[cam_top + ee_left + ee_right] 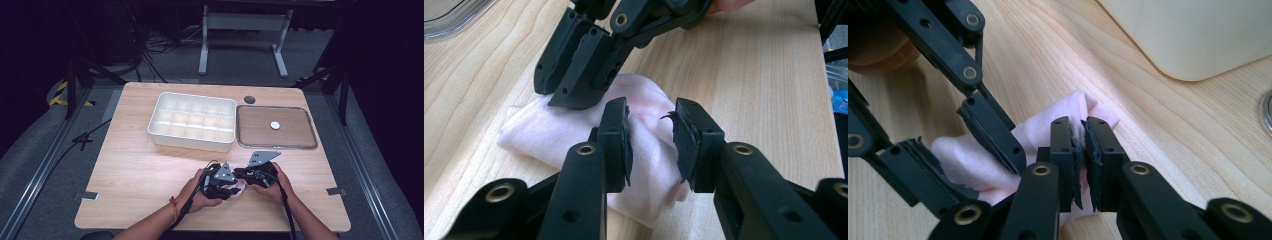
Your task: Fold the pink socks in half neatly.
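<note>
Right gripper [1082, 150] clamped on pink cloth [968, 160]; left gripper [651, 145] apart, seemingly straddling cloth.

A light wooden surface [135, 165] with rounded corners carries a few things. At the far middle sits a white compartment tray [192, 121] with rows of small cells. Just right of it lies a clear flat lid [276, 127] with a white round knob at its centre. A pale pink cloth [574, 140] lies bunched at the near middle. A small dark round hole [249, 99] sits behind the lid
</note>
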The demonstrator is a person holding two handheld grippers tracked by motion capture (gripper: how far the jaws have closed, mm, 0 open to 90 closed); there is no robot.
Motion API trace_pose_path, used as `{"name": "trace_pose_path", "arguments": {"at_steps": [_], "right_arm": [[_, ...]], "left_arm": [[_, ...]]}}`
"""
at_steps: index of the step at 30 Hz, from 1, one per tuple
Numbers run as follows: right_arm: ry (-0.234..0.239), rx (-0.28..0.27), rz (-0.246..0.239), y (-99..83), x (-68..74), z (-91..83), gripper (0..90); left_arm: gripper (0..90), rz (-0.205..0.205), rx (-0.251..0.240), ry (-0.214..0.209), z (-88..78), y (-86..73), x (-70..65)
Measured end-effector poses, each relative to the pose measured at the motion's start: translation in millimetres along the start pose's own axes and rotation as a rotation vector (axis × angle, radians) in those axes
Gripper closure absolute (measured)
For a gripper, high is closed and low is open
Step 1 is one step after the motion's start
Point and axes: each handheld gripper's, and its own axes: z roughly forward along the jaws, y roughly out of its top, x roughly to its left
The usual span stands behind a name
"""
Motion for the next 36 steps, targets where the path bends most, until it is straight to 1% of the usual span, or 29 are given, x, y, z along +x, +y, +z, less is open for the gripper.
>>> {"name": "trace_pose_path", "arguments": {"at_steps": [3, 4, 6, 7, 8, 9, 11, 13, 14, 16, 17, 18, 19, 20, 21, 22, 24, 25, 27, 29, 32, 33, 34, 35, 36], "right_arm": [[-0.005, 0.004, -0.003, -0.3, 0.9, 0.7, 84.2], [-0.008, 0.005, -0.003, -0.3, 1.1, 0.7, 84.3], [-0.016, 0.006, 0.002, -1.1, 1.0, 0.8, 84.4], [-0.016, 0.006, 0.008, -1.7, 0.9, 0.7, 84.4], [-0.018, 0.005, 0.011, -2.0, 0.7, 0.5, 84.4], [-0.016, 0.005, 0.016, -2.1, 0.9, 0.2, 84.5], [-0.021, 0.006, 0.016, -2.2, 1.4, 0.3, 84.4], [-0.027, 0.006, 0.013, -2.6, 2.5, 0.0, 84.3], [-0.027, 0.006, 0.013, -2.6, 2.5, 0.0, 84.3], [-0.024, 0.002, 0.009, -3.7, 2.4, -0.6, 84.3], [-0.024, -0.001, 0.011, -4.3, 2.2, -0.9, 84.3], [-0.024, -0.001, 0.011, -4.6, 2.2, -1.1, 84.3], [-0.025, 0.0, 0.011, -4.7, 2.7, -1.3, 84.3], [-0.028, -0.002, 0.01, -4.9, 3.1, -1.4, 84.3], [-0.031, -0.003, 0.009, -5.1, 3.3, -1.3, 84.3], [-0.033, -0.003, 0.01, -5.2, 3.8, -1.3, 84.3], [-0.035, -0.001, 0.012, -5.7, 5.1, -1.6, 84.4], [-0.035, -0.001, 0.012, -5.7, 5.1, -1.6, 84.4], [-0.049, -0.003, 0.013, -6.5, 6.8, -1.7, 84.5], [-0.059, -0.005, 0.002, -6.3, 7.7, -1.5, 84.6], [-0.074, 0.0, -0.006, -5.7, 9.6, -0.8, 84.6], [-0.071, 0.004, -0.009, -5.5, 9.9, -0.8, 84.6], [-0.072, 0.006, -0.011, -5.3, 9.9, -1.0, 84.5], [-0.072, 0.006, -0.011, -5.4, 9.9, -1.1, 84.5], [-0.074, 0.003, -0.01, -5.4, 10.0, -1.2, 84.5]], "left_arm": [[67.3, 0.005, -0.001, -0.002, -4.8, -0.2, -0.6], [67.9, 0.018, 0.0, -0.004, -7.2, 0.3, -0.1], [69.0, 0.042, -0.018, -0.004, -17.3, 0.4, 0.9], [70.0, 0.044, -0.041, 0.006, -23.8, 0.4, 2.9], [71.6, 0.044, -0.05, 0.015, -27.2, 0.2, 4.7], [72.9, 0.042, -0.052, 0.032, -31.2, -0.3, 6.2], [75.5, 0.036, -0.061, 0.046, -34.8, -2.0, 9.0], [79.2, 0.046, -0.055, 0.056, -34.1, -3.8, 10.6], [79.2, 0.053, -0.046, 0.071, -32.6, -4.7, 10.8], [82.4, 0.059, -0.044, 0.063, -27.2, -6.9, 11.9], [82.6, 0.072, -0.05, 0.056, -24.4, -7.6, 11.2], [82.9, 0.082, -0.052, 0.038, -21.8, -8.2, 10.2], [83.3, 0.09, -0.053, 0.03, -18.0, -8.9, 8.9], [83.3, 0.101, -0.047, 0.024, -15.4, -9.4, 8.2], [83.2, 0.106, -0.035, 0.006, -11.9, -10.3, 6.8], [83.1, 0.112, -0.029, 0.0, -9.6, -10.9, 4.8], [82.2, 0.122, -0.046, -0.025, -8.5, -9.4, 1.6], [81.1, 0.122, -0.046, -0.025, -8.5, -9.4, 1.6], [80.3, 0.147, -0.041, -0.032, -7.0, -9.2, -1.0], [79.0, 0.151, -0.041, -0.042, -5.6, -8.7, -4.2], [79.3, 0.165, -0.018, -0.05, -1.8, -8.4, -9.4], [79.5, 0.172, -0.009, -0.053, -0.1, -8.7, -9.2], [79.8, 0.156, -0.006, -0.066, 0.6, -9.7, -9.5], [80.0, 0.149, -0.01, -0.069, 1.1, -10.4, -9.0], [80.5, 0.145, 0.0, -0.071, 0.4, -10.3, -8.3]]}}
